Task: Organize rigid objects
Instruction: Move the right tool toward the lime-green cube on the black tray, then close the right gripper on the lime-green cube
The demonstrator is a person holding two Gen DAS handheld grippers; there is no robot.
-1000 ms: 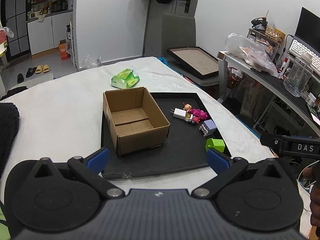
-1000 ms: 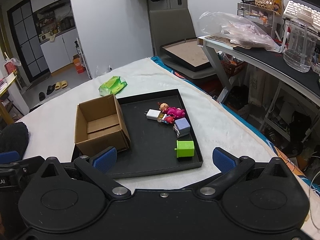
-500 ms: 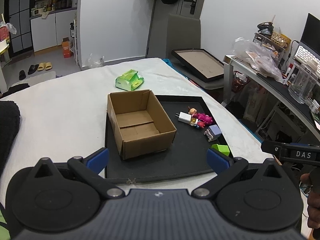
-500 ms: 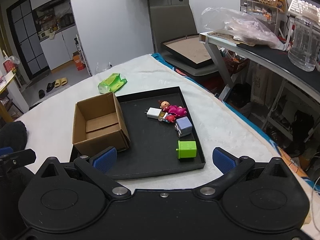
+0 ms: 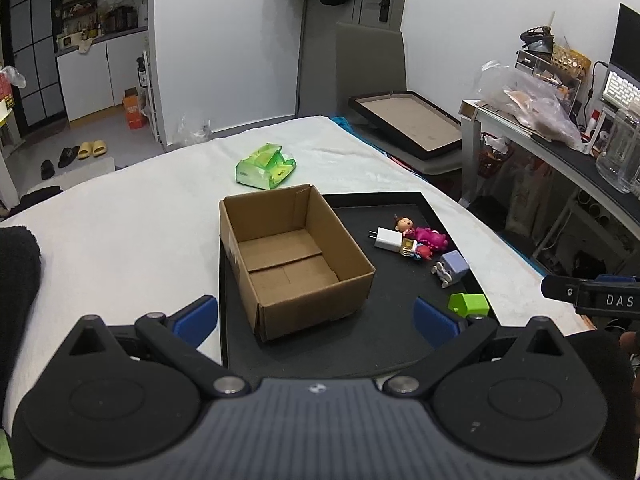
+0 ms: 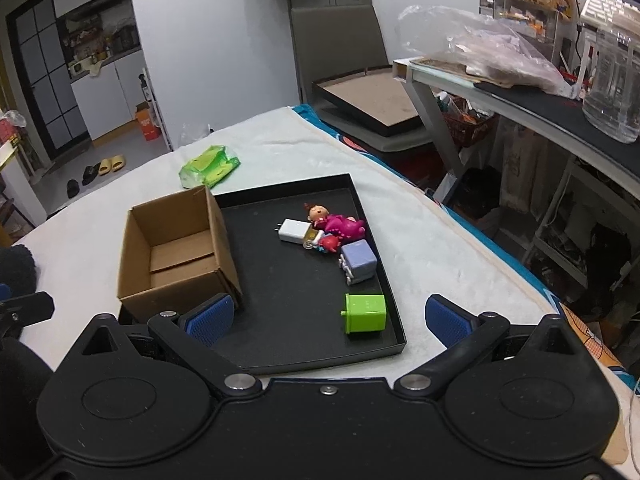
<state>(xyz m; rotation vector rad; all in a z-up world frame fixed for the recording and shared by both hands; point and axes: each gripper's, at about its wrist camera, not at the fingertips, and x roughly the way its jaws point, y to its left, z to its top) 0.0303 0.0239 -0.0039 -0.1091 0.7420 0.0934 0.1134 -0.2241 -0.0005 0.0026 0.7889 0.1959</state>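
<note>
An open, empty cardboard box stands on the left of a black tray. On the tray's right lie a white charger, a pink doll, a lilac block and a green block. My left gripper is open and empty, above the tray's near edge in front of the box. My right gripper is open and empty, near the green block.
A green tissue pack lies on the white cloth beyond the tray. A dark fabric bundle sits at the left. A desk with clutter and a framed board stand to the right, off the bed.
Both grippers have risen and tilted a little; the box and tray sit slightly farther up in the views. Nothing on the tray has moved.
</note>
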